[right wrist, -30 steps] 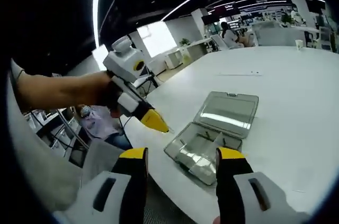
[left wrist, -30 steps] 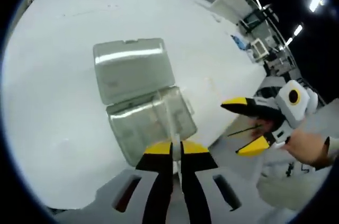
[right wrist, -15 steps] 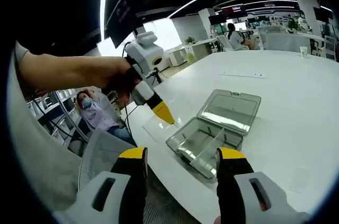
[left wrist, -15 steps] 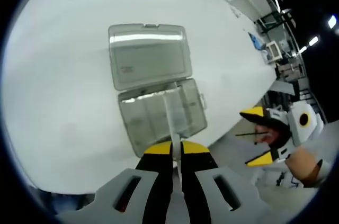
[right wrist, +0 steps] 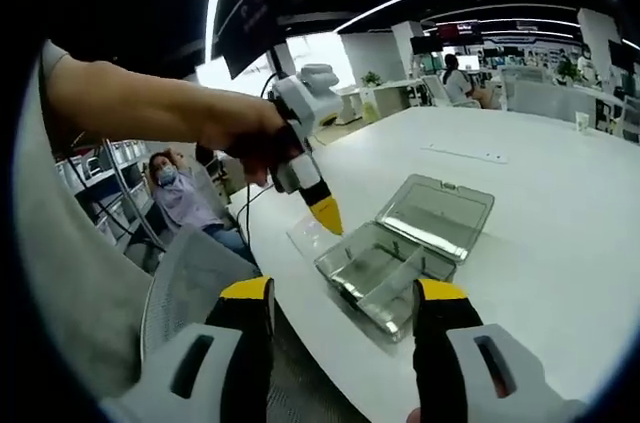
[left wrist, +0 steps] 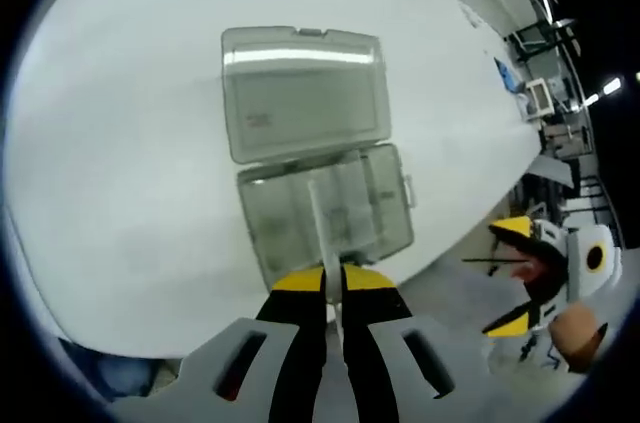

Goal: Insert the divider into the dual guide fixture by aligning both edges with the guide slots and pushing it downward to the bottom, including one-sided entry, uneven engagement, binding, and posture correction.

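A clear plastic box [left wrist: 325, 211] lies open on the white table [left wrist: 120, 143], its lid [left wrist: 303, 91] flat beyond the tray. My left gripper [left wrist: 333, 280] is shut on a thin clear divider [left wrist: 326, 218] that stands over the tray's middle. From the right gripper view the same left gripper [right wrist: 327, 215] hangs above the box's [right wrist: 385, 268] near-left corner, with the divider [right wrist: 311, 238] below its yellow tips. My right gripper [right wrist: 342, 295] stands open, short of the table's edge, nothing between its fingers. It also appears off the table in the left gripper view as the right gripper [left wrist: 520, 278].
The table's curved edge [right wrist: 300, 313] runs just before the box. A grey chair back [right wrist: 185, 278] stands below the edge, and a seated person [right wrist: 175, 203] is beyond it. More desks and shelves fill the far room.
My left gripper has risen and carried the divider further over the tray. The right gripper has drawn back from the table's edge.
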{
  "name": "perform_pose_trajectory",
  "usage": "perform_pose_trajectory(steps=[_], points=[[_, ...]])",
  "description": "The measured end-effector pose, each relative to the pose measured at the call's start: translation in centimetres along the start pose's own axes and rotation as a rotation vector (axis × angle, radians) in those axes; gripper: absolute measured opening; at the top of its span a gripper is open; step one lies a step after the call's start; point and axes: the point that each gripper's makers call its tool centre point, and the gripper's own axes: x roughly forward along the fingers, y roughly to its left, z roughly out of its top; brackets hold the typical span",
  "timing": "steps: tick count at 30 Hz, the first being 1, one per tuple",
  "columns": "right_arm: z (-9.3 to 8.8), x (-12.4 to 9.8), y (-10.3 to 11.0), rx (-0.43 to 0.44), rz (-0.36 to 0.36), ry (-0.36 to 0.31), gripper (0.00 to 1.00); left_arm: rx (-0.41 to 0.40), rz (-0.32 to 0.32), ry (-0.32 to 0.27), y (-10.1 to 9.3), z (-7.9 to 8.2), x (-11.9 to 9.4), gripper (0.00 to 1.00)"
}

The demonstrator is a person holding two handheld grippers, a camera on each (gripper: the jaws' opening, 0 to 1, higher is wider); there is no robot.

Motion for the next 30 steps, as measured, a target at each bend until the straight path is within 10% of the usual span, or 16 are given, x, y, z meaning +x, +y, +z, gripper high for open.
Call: perform_pose_trajectory(steps=[30], points=[[-0.3, -1.2, 0.0, -0.148, 0.019, 0.011, 0.57, -0.039, 0.053, 0.033, 0.2, 0.9, 2.4, 0.01]])
